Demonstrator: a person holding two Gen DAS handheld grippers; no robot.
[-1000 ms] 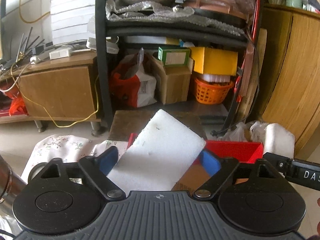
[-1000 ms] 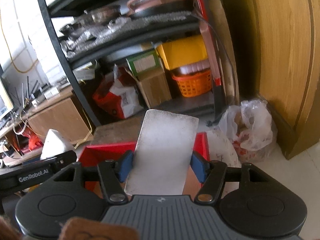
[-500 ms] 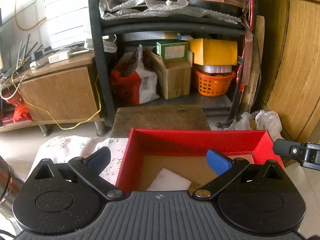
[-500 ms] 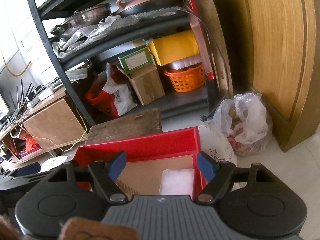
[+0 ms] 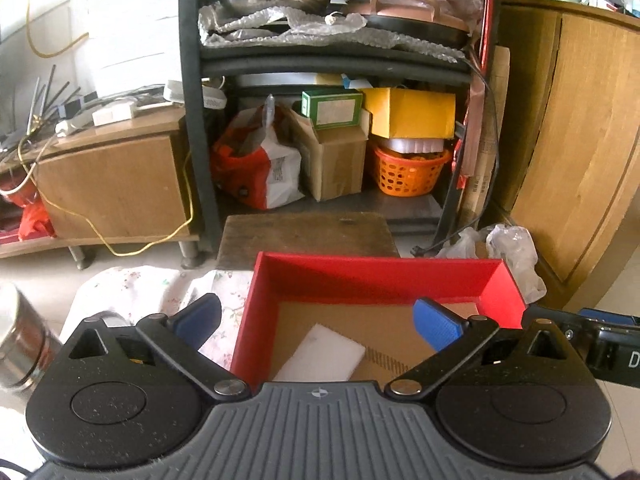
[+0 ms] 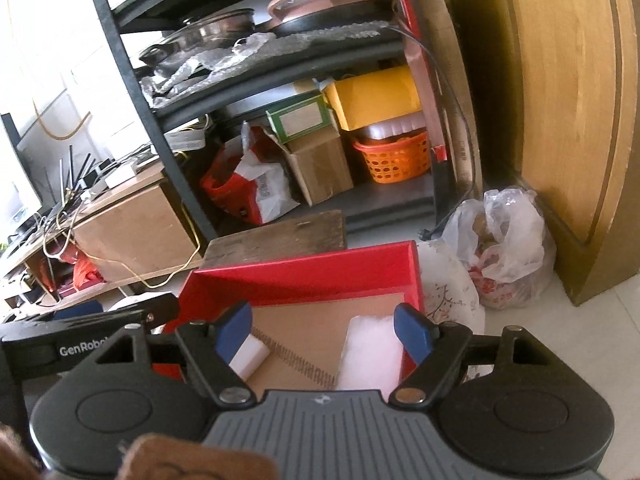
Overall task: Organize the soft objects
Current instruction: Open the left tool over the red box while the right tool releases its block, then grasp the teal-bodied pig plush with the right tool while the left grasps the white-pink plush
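Observation:
A red box [image 5: 380,276] with a cardboard floor sits on the ground just beyond both grippers. In the left wrist view a white foam block [image 5: 320,354] lies flat in the box's near left part. My left gripper [image 5: 316,318] hangs open above it, jaws wide and nothing between them. In the right wrist view a second white foam block [image 6: 372,350] rests against the box's right wall [image 6: 414,276], and the first block [image 6: 250,354] shows at the left. My right gripper [image 6: 323,332] is open over the box and holds nothing.
A floral cloth [image 5: 160,292] lies under the box, with a metal can [image 5: 20,344] at its left. Behind stand a wooden board [image 5: 308,236], a black rack [image 5: 192,120] packed with boxes and an orange basket [image 5: 408,172]. A plastic bag [image 6: 504,248] and wooden cabinet [image 6: 560,120] close off the right.
A second ago each gripper was shut on a white foam block. Both jaws have spread and the blocks now lie in the red box. Both grippers have drawn back slightly.

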